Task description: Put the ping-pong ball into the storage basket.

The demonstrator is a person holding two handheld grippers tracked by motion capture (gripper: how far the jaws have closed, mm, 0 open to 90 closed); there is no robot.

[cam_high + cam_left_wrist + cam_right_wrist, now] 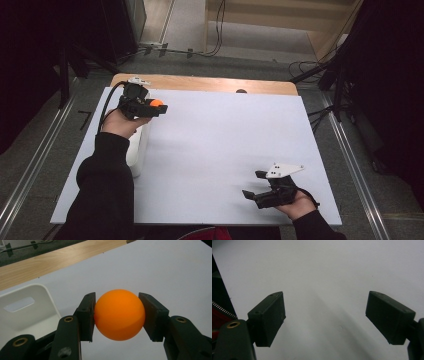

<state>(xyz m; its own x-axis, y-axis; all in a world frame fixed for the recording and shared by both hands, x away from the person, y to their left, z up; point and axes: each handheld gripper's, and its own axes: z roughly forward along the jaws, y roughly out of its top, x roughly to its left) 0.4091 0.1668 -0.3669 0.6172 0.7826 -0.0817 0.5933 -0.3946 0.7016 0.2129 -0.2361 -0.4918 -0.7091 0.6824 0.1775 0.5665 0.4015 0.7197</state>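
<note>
Orange ball (pixel 119 315) sits squeezed between the two black pads of the left gripper (pixel 119 316), one pad on each side of it. From the high view the ball (pixel 157 103) is held up near the far left corner of the white table (pixel 225 145), just past the far end of a white plastic bin (pixel 138 150) that lies along the left edge.

I think the step in hand is carrying the ball. It is already picked up and is off the table. The bin with its handle slot (pixel 19 304) is right beside the ball, so the next move may be to bring the ball over the open bin and let the pads part so it drops in. That calls for a steady hand, since a round ball can roll away if it lands on the table.

The right gripper (pixel 258 187) rests near the front right corner of the table. Its pads (pixel 268 317) are wide apart with nothing between them.

Some things are hard to see. The person's left sleeve (pixel 105 190) covers part of the bin, so I cannot tell if anything is inside it. The room around the table is very dark.
</note>
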